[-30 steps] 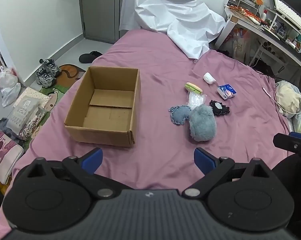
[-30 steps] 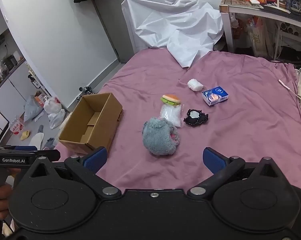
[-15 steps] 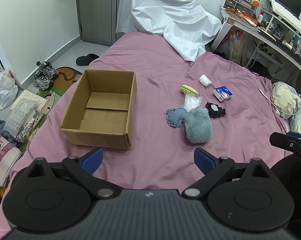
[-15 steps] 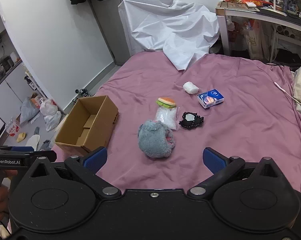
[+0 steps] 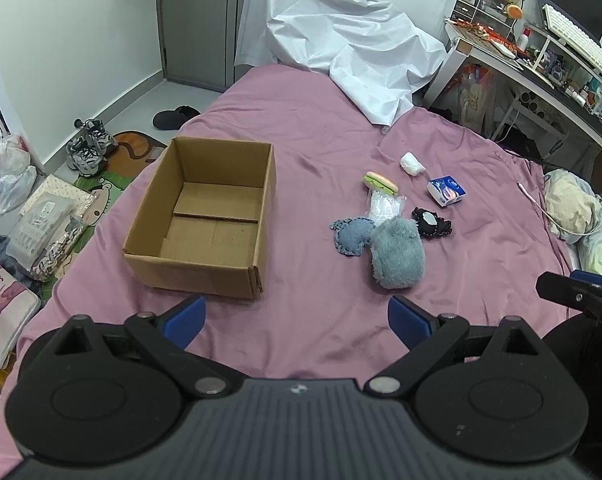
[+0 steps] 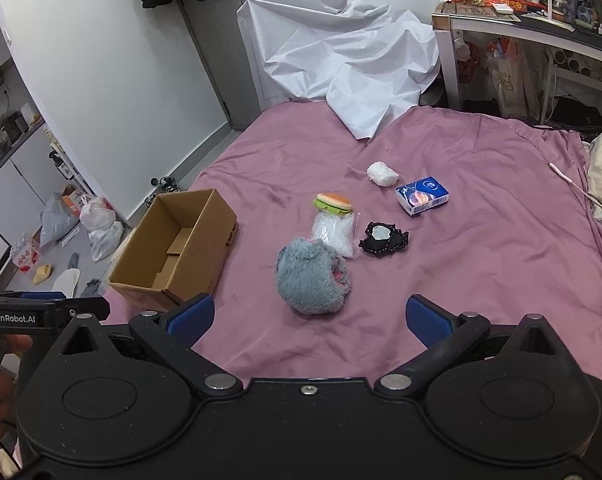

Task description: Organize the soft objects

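Observation:
An open, empty cardboard box [image 5: 205, 216] [image 6: 177, 248] sits on the pink bed sheet [image 5: 309, 152]. To its right lies a cluster: a grey-blue fluffy plush [image 5: 397, 256] [image 6: 311, 276], a blue knitted piece [image 5: 351, 236], a clear bag of white pellets [image 6: 335, 232], a burger toy [image 5: 381, 182] [image 6: 333, 202], a black lace item [image 5: 431, 222] [image 6: 384, 239], a blue tissue pack [image 5: 445, 191] [image 6: 422, 195] and a white wad [image 5: 412, 164] [image 6: 382, 174]. My left gripper [image 5: 297, 320] and right gripper [image 6: 309, 316] both hover open above the bed's near edge, holding nothing.
A white sheet [image 5: 341, 48] is draped at the bed's far end. A cluttered desk [image 5: 541, 52] stands at the right. Shoes [image 5: 89, 148], bags and mats lie on the floor to the left. A pillow [image 5: 581, 212] rests at the bed's right edge.
Both grippers have drawn back and risen, so the box and the cluster look smaller and farther. Nothing on the bed has moved.

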Motion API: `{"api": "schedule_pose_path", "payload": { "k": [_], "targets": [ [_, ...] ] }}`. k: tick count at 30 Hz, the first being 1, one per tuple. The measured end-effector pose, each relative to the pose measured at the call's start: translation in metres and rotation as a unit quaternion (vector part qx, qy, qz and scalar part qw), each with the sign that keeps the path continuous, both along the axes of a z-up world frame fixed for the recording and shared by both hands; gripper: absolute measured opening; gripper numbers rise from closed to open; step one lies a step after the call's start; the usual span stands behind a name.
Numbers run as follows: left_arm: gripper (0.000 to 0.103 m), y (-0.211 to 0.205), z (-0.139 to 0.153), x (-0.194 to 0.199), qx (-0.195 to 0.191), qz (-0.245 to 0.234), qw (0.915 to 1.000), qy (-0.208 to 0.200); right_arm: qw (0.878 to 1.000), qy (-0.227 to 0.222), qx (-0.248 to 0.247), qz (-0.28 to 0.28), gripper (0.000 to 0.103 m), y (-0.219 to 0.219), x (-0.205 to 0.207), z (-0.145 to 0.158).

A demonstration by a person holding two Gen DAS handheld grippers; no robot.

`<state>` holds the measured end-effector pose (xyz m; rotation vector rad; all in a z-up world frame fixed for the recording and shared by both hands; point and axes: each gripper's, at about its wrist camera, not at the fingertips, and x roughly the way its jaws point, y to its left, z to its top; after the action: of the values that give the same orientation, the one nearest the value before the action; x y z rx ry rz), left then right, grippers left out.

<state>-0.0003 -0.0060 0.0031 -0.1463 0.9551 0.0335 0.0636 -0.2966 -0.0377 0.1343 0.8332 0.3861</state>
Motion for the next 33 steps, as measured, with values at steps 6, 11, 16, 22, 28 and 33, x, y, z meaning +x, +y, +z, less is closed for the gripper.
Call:
{"api": "schedule_pose_path", "payload": {
  "k": [6,11,16,22,28,33],
  "targets": [
    [0.097,0.0007,-0.0015,-0.0020,-0.004,0.001,1.0000,-0.003,1.000,0.000,-0.001,0.009,0.103,0.0025,-0.0016,-0.0002],
    [0.097,0.0011,-0.0030,-0.0014,-0.009,0.000,1.0000,0.000,1.000,-0.001,-0.001,0.016,0.103,0.0048,-0.0035,-0.0001],
    [0.097,0.0014,-0.0035,-0.0009,-0.009,0.000,1.0000,0.001,1.000,-0.003,0.001,0.020,0.103,0.0056,-0.0047,0.0008],
    [0.097,0.0022,-0.0048,-0.0018,-0.012,0.002,0.9999,0.002,1.000,-0.001,0.005,0.012,0.103,0.0039,-0.0041,-0.0004],
    [0.097,0.0022,-0.0048,-0.0018,-0.010,0.004,0.9999,0.002,1.000,0.000,0.006,0.005,0.103,0.0026,-0.0033,0.0000],
    [0.097,0.0021,-0.0047,-0.0021,-0.008,0.004,1.0000,0.004,1.000,0.000,0.006,0.006,0.103,0.0022,-0.0032,-0.0006]
  ]
}}
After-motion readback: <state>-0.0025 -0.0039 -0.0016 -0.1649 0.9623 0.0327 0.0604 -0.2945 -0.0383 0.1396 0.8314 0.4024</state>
